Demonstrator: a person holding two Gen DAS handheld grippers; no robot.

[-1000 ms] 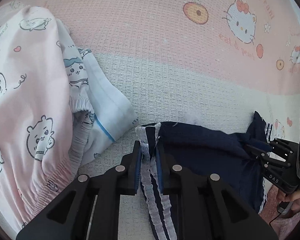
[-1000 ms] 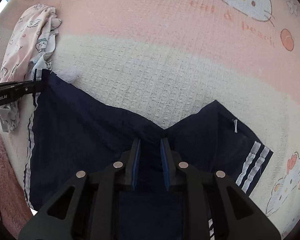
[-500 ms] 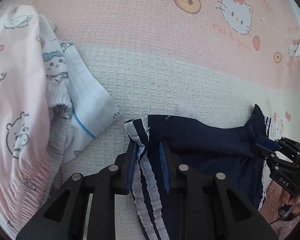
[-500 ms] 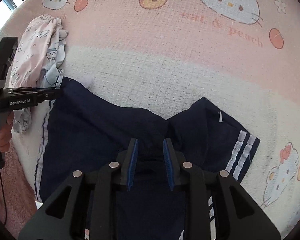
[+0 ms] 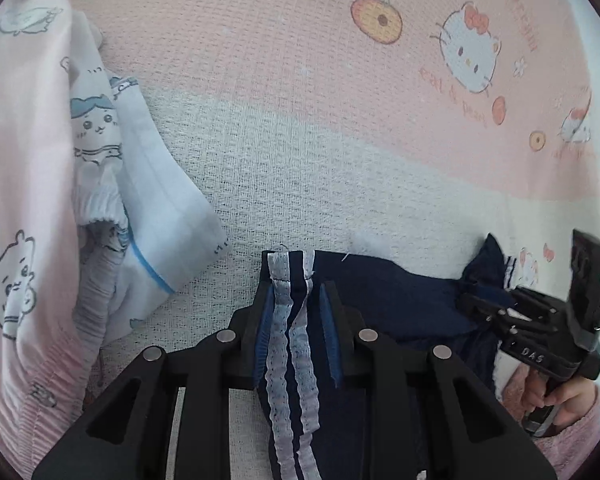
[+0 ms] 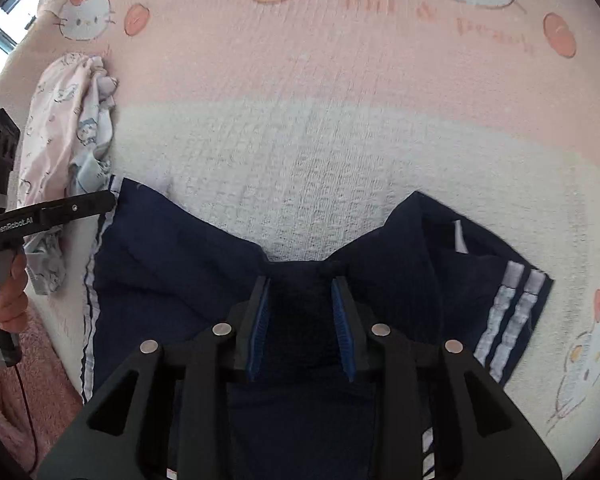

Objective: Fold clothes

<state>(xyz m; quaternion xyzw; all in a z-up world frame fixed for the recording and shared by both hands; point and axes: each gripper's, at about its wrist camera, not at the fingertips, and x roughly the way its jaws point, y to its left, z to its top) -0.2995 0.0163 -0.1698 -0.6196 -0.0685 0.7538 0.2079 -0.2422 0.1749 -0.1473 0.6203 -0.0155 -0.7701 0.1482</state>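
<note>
A pair of navy blue shorts with white side stripes (image 6: 172, 280) lies spread on a pink and cream waffle-textured blanket printed with cartoon cats and oranges (image 6: 340, 152), near the blanket's near edge.

The left gripper (image 5: 294, 320) sits at the shorts' left hem corner – the two white lace-like stripes (image 5: 290, 344) run straight between its blue-padded fingers (image 5: 262, 332). The jaws stand narrowly apart with the fabric between them, but whether the pads actually pinch it cannot be told. In the right wrist view this gripper reaches in from the left, its tip at the striped corner.

The right gripper (image 6: 300, 312) is over the crotch of the shorts, where the two legs meet. Its jaws are moderately wide, dark cloth bunched between the pads (image 6: 342, 340); a firm grip cannot be confirmed.

A hand in a fuzzy pink sleeve (image 5: 560, 404) holds the right gripper's handle.

To the left lies a crumpled pale pink and light blue garment with cartoon animal prints (image 5: 40, 200) – just beside the shorts.
</note>
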